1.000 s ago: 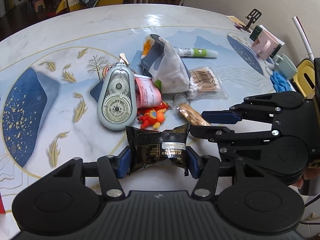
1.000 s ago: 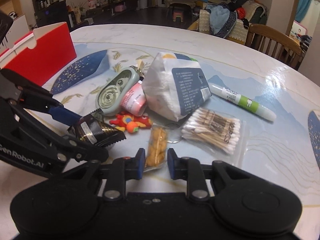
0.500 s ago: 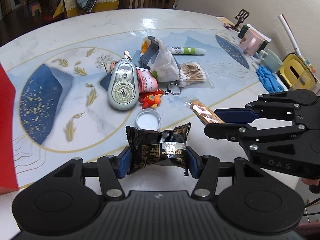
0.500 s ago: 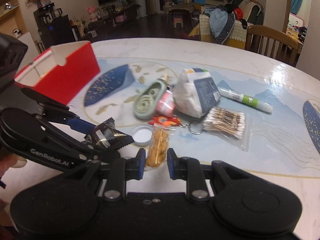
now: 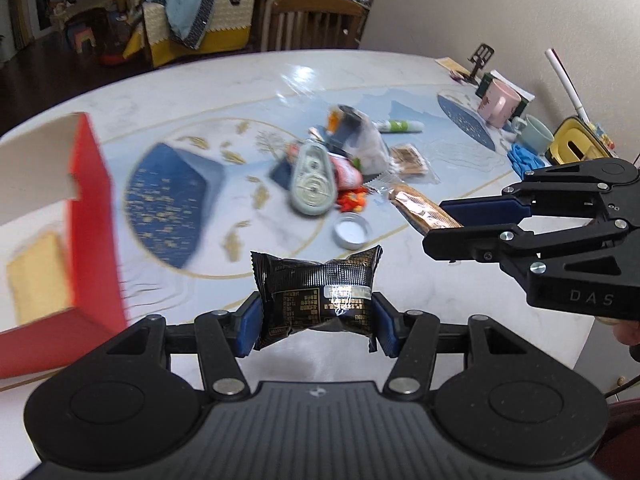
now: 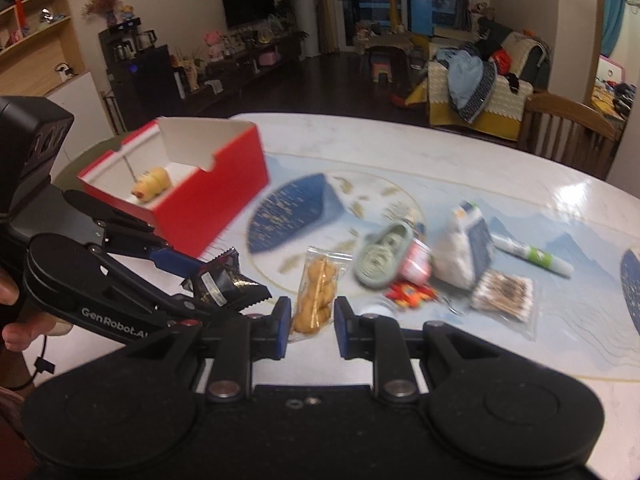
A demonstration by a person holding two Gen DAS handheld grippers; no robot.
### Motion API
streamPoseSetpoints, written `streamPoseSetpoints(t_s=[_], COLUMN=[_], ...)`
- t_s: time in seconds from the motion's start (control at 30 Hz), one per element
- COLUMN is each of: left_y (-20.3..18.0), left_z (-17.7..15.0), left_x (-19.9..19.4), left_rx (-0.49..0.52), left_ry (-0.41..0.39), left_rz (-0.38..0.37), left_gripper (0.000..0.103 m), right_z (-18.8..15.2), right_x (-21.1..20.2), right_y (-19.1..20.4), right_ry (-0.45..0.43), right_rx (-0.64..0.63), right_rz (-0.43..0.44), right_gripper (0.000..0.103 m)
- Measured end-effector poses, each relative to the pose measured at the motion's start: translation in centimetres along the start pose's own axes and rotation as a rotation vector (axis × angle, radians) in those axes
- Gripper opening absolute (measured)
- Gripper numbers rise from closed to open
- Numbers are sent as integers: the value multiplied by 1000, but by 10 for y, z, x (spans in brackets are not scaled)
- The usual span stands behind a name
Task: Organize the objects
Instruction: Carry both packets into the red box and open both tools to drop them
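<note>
The left gripper pinches a black snack packet above the counter; beside it the right gripper is pressed onto a clear packet of yellow snacks. Further off, the open red box holds one yellow item, so I judge sorting barely started. The remaining pile beyond is blurred; the box interior is partly hidden
</note>
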State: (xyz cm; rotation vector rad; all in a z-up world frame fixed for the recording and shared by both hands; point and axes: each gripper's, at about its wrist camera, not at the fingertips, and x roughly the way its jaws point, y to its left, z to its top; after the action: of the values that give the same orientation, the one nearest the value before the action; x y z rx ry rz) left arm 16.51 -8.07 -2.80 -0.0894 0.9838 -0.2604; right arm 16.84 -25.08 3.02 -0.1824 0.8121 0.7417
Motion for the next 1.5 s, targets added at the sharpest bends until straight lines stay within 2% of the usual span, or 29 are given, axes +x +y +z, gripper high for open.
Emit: streamPoseSetpoints(t_s=[0.43,0.9,1.1,1.27,1.5], left_y=[81,173,213,247,285], left_z=[-18,-24,-13,3,28], left_x=[-68,-99,-98,-82,-47], left_rx=[-39,-37,-19,-22,-99], left_ry=[-51,-78,-70,-52,2], left_rz=[61,189,246,298,309], left_gripper=[56,56,56,56,56], right_z=[50,97,110,117,124], right_x=[24,82,110,141,186], right_y=[88,161,180,194,205], right_ry=[-46,-49,-23,18,88], right_rx=[-86,-113,-113,-138,-167], right_rz=[65,66,49,10,-43], right_gripper=[22,22,22,22,22])
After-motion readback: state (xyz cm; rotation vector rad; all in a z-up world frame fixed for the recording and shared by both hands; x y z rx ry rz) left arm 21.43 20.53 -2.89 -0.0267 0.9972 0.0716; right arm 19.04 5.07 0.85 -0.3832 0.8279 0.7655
